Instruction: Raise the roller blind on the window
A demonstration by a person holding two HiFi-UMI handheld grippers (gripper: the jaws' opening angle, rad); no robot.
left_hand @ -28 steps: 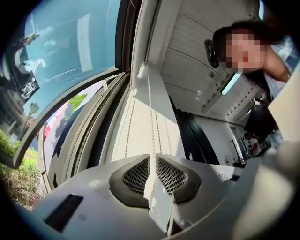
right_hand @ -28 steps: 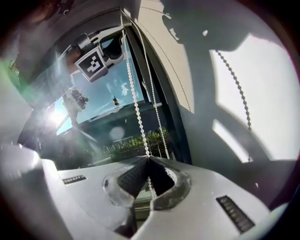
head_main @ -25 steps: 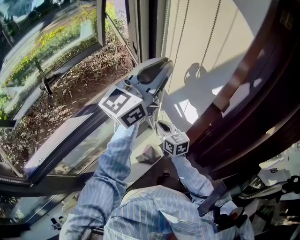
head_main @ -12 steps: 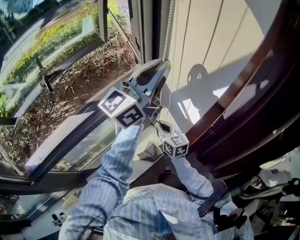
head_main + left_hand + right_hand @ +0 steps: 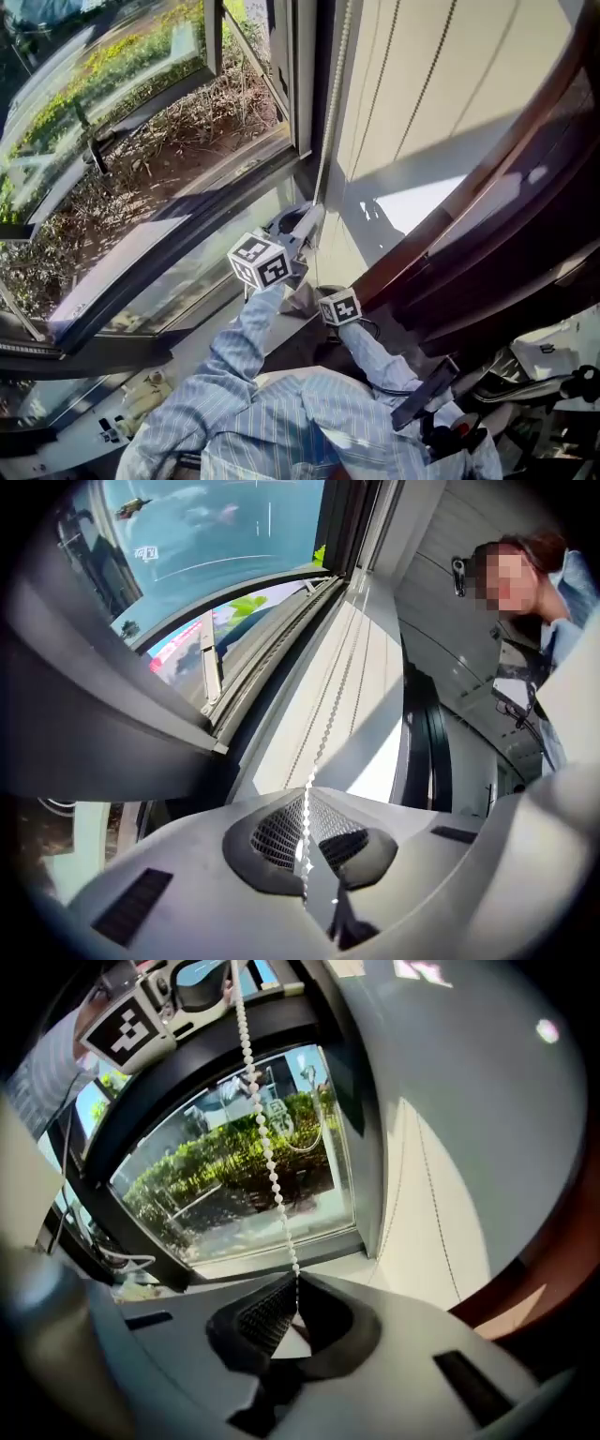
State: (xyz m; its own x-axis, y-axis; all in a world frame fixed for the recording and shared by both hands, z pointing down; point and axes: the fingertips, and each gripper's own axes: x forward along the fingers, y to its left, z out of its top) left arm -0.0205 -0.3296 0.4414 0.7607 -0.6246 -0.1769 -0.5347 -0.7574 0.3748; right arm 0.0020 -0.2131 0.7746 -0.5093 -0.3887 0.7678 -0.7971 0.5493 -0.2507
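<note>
Sunlit window (image 5: 178, 141), blind (image 5: 441, 84) down over its right pane. Left gripper (image 5: 305, 841) and right gripper (image 5: 293, 1305) below it both clamp the chain (image 5: 267, 1162). Chain looks light, limp, slippery: grip tight between beads.

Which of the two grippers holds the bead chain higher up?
The left gripper: in the head view it is shut on the bead chain above the right gripper, which pinches the same chain lower down.

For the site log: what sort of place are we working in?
Looks like a ground-floor room, perhaps an office, at a large window: a pale roller blind with a bead chain hangs inside, and a planted bed lies just outside the glass.
</note>
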